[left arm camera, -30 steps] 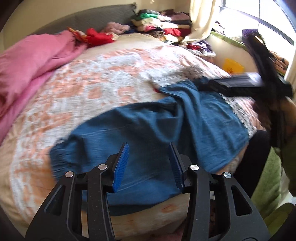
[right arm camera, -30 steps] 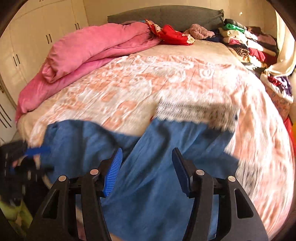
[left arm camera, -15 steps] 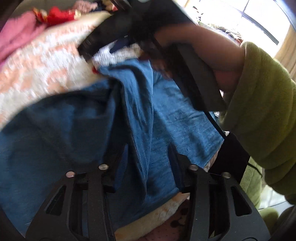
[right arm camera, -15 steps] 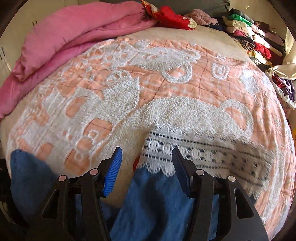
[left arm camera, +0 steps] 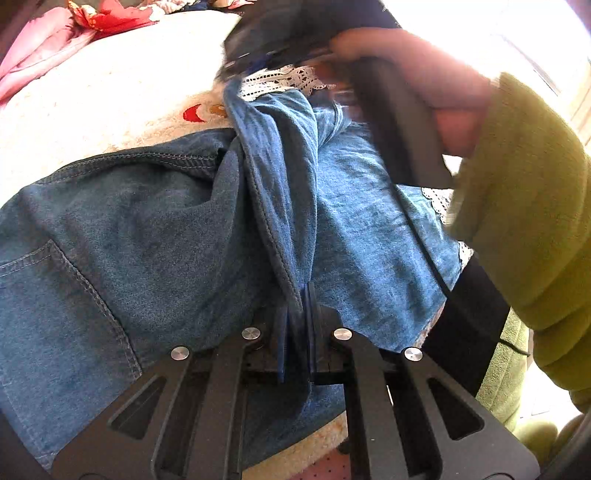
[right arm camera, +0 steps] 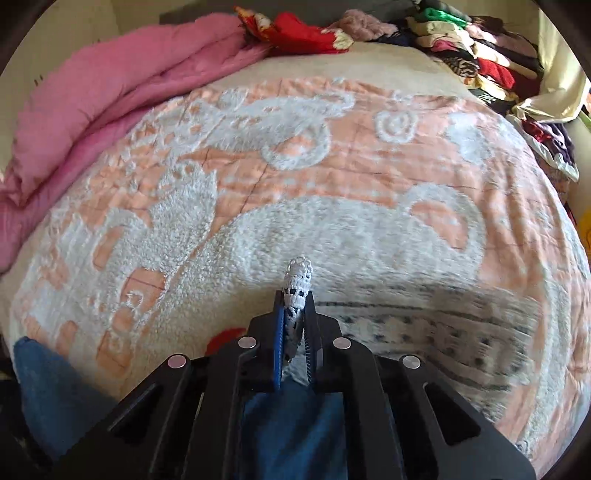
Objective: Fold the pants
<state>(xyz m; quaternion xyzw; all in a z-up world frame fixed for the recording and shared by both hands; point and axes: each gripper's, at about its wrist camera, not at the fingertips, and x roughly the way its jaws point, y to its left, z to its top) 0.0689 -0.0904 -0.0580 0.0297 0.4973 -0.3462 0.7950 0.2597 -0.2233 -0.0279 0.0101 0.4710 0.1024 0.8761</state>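
Blue denim pants [left arm camera: 129,229] with a white lace hem [left arm camera: 280,79] lie crumpled on the bed's near edge. My left gripper [left arm camera: 297,295] points down at them, its jaws closing, the pads pressed on a raised seam fold at the crotch. In the right wrist view my right gripper [right arm camera: 295,299] has its jaws closing on the lace hem [right arm camera: 297,280] of one leg, which sticks up between the pads. Blue cloth [right arm camera: 291,424] hangs below them. The left wrist view shows the right gripper [left arm camera: 236,62] only as a blur, held by a hand [left arm camera: 406,59] in a green sleeve.
A peach and white bedspread [right arm camera: 332,166] covers the bed. A pink quilt [right arm camera: 92,92] lies along its left side, a red garment [right arm camera: 303,33] at the head, and stacked folded clothes [right arm camera: 472,48] at the far right. The person's dark trouser leg [left arm camera: 465,325] stands by the bed edge.
Both grippers dropped toward the pants and went from open to shut. The left took a denim fold at the crotch. The right reached forward and took the lace hem.
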